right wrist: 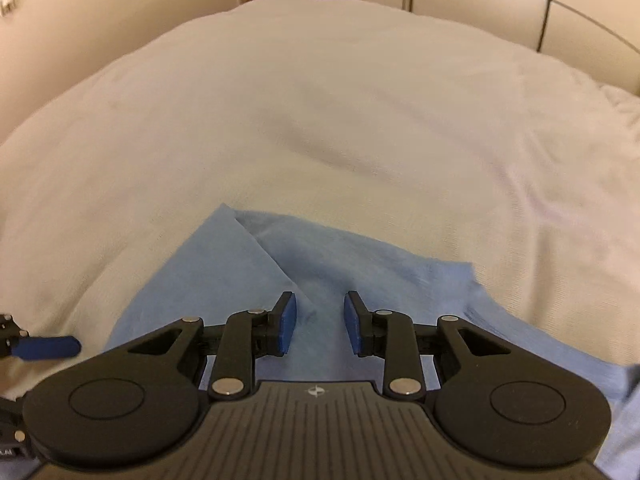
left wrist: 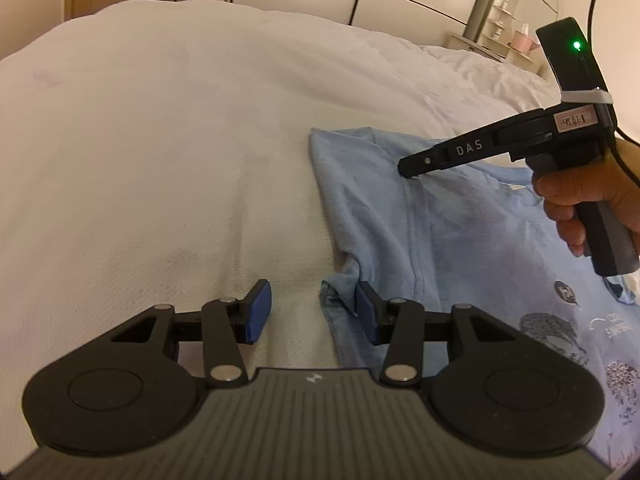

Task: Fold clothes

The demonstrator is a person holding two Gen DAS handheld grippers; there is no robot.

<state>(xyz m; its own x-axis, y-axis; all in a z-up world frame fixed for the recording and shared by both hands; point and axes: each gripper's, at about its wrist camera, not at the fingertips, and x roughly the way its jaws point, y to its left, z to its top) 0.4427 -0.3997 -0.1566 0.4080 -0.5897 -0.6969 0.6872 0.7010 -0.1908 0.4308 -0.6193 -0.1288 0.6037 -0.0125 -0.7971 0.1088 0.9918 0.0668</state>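
A: Pale blue cotton, a printed T-shirt (left wrist: 472, 240), lies spread on a white bedspread (left wrist: 160, 160), toward the near right side of the bed.

B: How would it handle?

A: Likely light, soft and limp, so it will sag and crease unless taken at a hem or sleeve edge. A folded-over corner (right wrist: 232, 248) shows in the right wrist view.

B: Which way does it run?

A: Its long axis seems to run away from the cameras, the printed front nearer; I cannot see the collar clearly.

B: And the tongs?

A: The left gripper (left wrist: 314, 312) is spread, one pad touching the bunched sleeve (left wrist: 340, 284), pinching nothing. The right gripper (right wrist: 320, 324) hangs partly spread over the cloth, empty.
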